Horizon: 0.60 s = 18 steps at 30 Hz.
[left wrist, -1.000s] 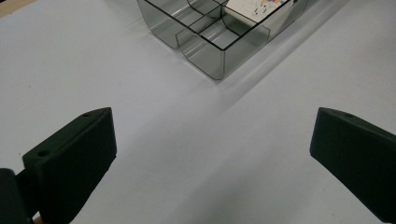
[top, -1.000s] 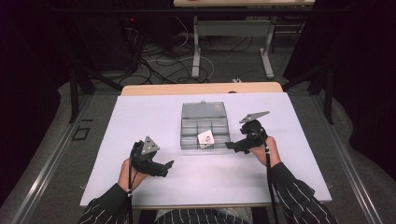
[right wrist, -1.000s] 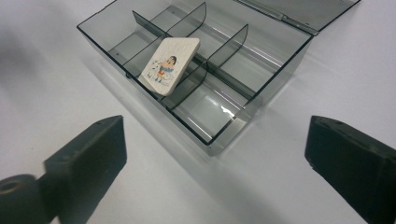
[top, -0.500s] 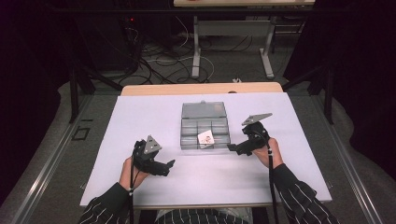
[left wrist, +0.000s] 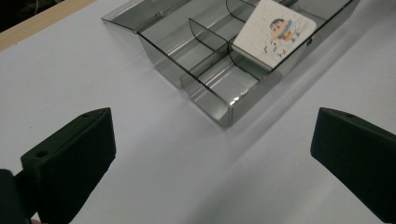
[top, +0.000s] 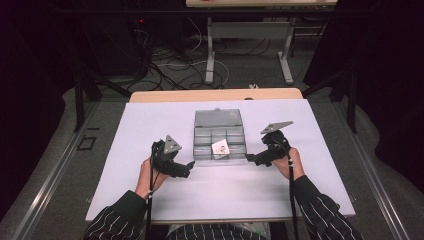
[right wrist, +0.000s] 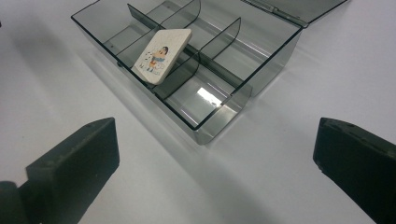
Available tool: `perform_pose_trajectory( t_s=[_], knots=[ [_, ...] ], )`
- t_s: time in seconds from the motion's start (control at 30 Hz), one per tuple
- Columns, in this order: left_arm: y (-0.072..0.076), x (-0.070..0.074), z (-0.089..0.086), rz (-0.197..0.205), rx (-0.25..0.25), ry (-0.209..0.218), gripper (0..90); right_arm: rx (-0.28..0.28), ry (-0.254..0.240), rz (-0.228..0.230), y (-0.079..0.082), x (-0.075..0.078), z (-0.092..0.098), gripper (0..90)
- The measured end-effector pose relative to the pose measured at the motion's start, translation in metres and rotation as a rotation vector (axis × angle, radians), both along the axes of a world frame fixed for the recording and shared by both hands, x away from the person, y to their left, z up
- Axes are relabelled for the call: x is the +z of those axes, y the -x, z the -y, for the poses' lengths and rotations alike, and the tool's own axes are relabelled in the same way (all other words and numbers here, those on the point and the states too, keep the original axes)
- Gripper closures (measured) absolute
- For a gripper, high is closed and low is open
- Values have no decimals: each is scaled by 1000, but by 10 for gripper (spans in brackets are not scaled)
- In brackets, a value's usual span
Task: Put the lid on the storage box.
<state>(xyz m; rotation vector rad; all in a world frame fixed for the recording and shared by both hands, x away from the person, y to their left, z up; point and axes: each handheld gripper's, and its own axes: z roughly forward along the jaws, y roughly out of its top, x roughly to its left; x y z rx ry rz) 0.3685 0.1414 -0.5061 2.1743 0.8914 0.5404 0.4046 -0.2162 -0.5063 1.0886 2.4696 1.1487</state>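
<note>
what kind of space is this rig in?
Likely a lab or data-collection workshop, not a home: a white-topped table with a clear compartment box, loose cables on the floor behind, and a bare desk frame against dark surroundings.

Box [top: 220, 136] at desk [top: 150, 130] centre, lid behind. Card [top: 220, 147] in front middle compartment, tilted. Left tool [top: 190, 169] front-left of box, right tool [top: 250, 159] front-right.

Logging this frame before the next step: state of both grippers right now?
Left gripper: open, jaws wide apart, holding nothing.
Right gripper: open, jaws wide apart, holding nothing.
</note>
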Motion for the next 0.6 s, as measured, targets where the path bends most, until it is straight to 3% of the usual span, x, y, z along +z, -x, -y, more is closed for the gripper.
perform_pose_trajectory(
  t_s=[0.03,0.3,0.43,0.6],
  knots=[
    [-3,0,2,-2,10,12,0,-3,3,-1,0,0,0,0],
    [-25,0,19,-33,12,-21,11,-17,8,-11,-4,-3,2,0],
    [-34,0,25,-49,20,-19,75,-11,2,-14,-5,-3,3,2],
    [-43,-1,35,-33,30,-17,137,-11,13,-10,-5,-3,1,7]
  ],
)
